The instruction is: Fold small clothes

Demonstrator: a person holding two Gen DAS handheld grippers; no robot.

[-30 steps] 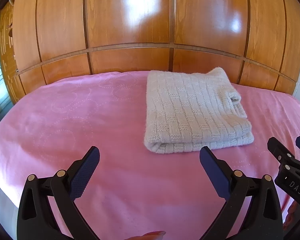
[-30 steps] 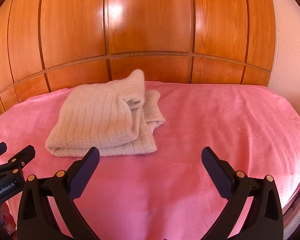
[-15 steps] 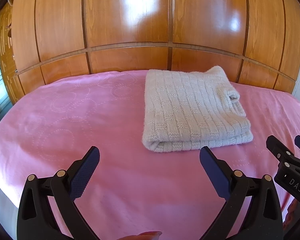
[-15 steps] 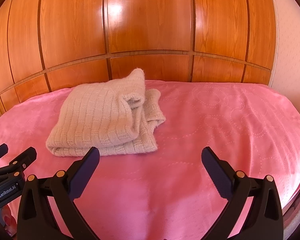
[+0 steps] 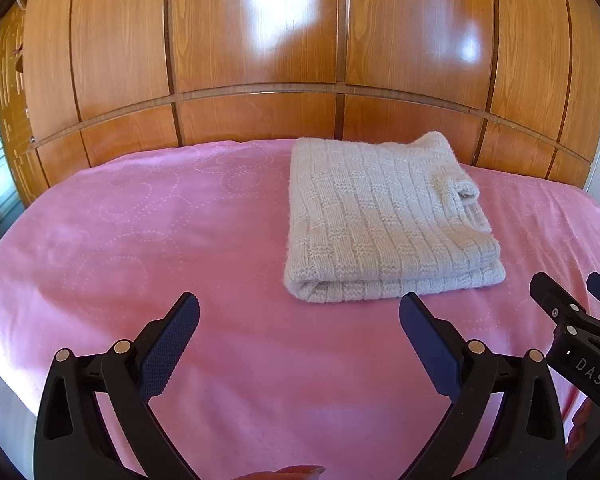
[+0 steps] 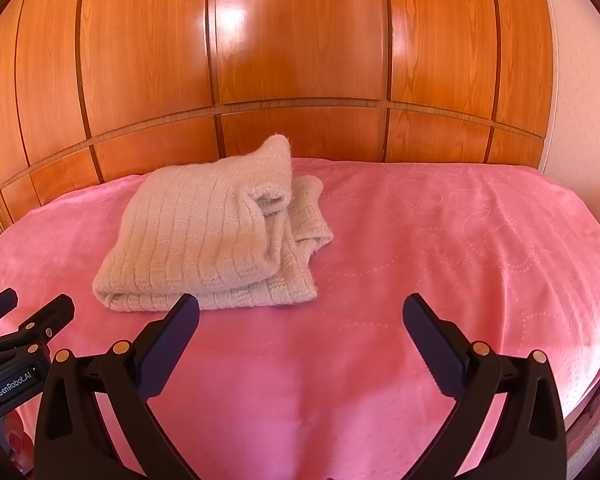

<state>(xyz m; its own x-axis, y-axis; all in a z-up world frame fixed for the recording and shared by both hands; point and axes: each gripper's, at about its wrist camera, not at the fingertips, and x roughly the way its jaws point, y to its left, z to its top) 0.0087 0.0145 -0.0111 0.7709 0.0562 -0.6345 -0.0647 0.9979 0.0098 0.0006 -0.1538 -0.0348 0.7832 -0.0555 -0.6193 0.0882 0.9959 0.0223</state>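
A cream knitted sweater (image 5: 384, 220) lies folded into a thick rectangle on the pink bedcover (image 5: 148, 240), its folded edge toward me. It also shows in the right wrist view (image 6: 216, 236), with a sleeve end poking out on its right side. My left gripper (image 5: 298, 316) is open and empty, just short of the sweater's near edge. My right gripper (image 6: 300, 316) is open and empty, in front of the sweater's right corner. Each gripper shows at the edge of the other's view: the right one (image 5: 572, 304), the left one (image 6: 36, 312).
A glossy wooden panelled wardrobe (image 5: 260, 60) runs along the far side of the bed. A pale wall (image 6: 580, 100) stands at the right. The bedcover (image 6: 460, 240) is bare to the right of the sweater and to its left.
Both grippers have drifted back and slightly left by a small amount. The sweater has not moved and both grippers stay open.
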